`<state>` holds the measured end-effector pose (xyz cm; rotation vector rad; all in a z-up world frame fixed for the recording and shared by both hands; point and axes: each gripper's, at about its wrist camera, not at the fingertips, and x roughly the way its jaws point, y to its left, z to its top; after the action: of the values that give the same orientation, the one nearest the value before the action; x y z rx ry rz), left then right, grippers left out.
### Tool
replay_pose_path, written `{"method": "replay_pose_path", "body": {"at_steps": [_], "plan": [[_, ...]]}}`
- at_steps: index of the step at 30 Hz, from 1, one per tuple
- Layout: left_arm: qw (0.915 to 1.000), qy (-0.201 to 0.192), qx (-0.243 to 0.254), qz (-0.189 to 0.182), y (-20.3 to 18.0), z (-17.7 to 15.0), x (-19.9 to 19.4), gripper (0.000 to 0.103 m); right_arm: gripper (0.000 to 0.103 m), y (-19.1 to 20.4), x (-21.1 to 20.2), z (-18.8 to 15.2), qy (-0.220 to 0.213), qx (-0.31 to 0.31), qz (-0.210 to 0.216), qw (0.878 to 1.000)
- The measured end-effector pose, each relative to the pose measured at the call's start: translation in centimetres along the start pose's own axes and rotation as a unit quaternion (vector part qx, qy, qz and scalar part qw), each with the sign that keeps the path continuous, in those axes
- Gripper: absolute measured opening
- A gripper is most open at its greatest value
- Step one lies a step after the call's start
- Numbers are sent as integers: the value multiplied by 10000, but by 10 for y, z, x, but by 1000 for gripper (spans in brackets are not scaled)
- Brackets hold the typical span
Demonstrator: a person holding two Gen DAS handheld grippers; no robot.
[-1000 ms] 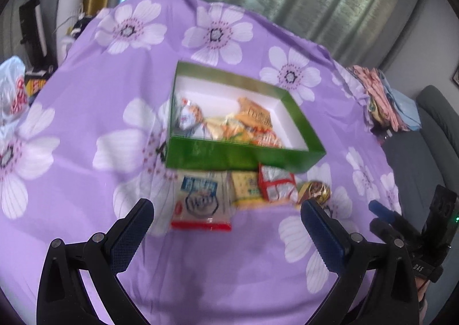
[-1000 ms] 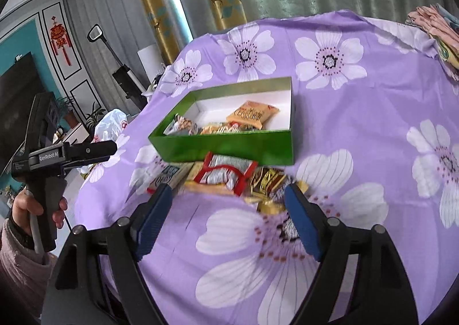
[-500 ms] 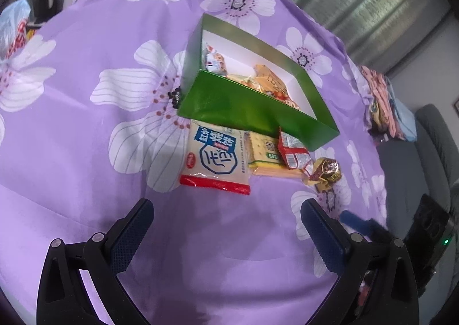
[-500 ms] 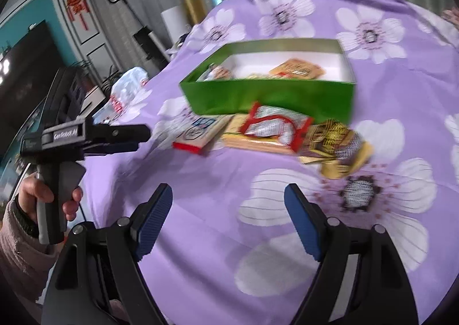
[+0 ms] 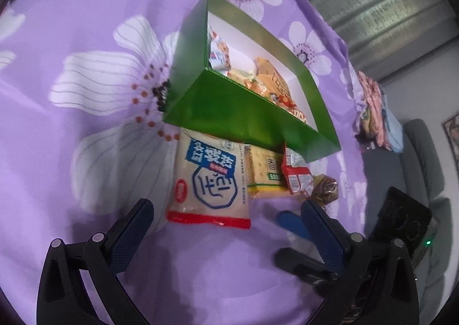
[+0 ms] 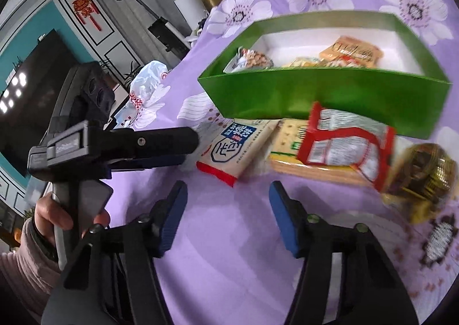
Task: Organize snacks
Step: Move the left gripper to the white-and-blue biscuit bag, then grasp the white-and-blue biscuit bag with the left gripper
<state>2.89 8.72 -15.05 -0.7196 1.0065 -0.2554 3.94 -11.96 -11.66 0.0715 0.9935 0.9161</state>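
Holding several, possibly four, snack packets, green box (image 5: 229, 107); left tool (image 5: 226, 227) spread, right tool (image 6: 228, 210) closing, empty.

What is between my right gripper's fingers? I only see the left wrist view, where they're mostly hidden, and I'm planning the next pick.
Observer: Nothing. The right gripper has its fingers closing with only purple cloth between them.
Operator: What lies straight ahead of it?
Observer: The yellow cracker pack, with the red-edged packet overlapping it.
Operator: Anything off the table?
Observer: A white plastic bag, past the left gripper.
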Motion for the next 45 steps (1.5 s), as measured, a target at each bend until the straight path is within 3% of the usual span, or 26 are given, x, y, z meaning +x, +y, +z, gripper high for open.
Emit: {"method": "replay_pose_path", "body": {"at_steps": [8, 12, 16, 20, 26, 31, 37, 45], "plan": [[9987, 114, -242, -423, 10, 10, 7, 102, 42, -9, 33, 12, 206, 383, 224, 9988], [9985, 108, -247, -476, 10, 10, 8, 101, 29, -15, 43, 12, 265, 633, 266, 9973], [9993, 55, -247, -272, 8, 9, 10, 77, 19, -26, 45, 9, 282, 836, 407, 9953], [9995, -32, -266, -154, 14, 5, 8, 61, 17, -33, 45, 5, 285, 946, 685, 9927], [9997, -84, -218, -55, 14, -4, 3, 45, 18, -29, 42, 0, 339, 776, 707, 9939], [9999, -124, -78, 10, 9, -22, -6, 45, 18, -1, 32, -6, 336, 101, 332, 9988], [9998, -184, 76, 103, -4, -37, -17, 45, 18, 21, 16, -21, 232, -165, 198, 9994], [9978, -351, 545, 116, -40, -42, -30, 45, 18, 22, -14, -18, -73, -282, 113, 9995]]}}
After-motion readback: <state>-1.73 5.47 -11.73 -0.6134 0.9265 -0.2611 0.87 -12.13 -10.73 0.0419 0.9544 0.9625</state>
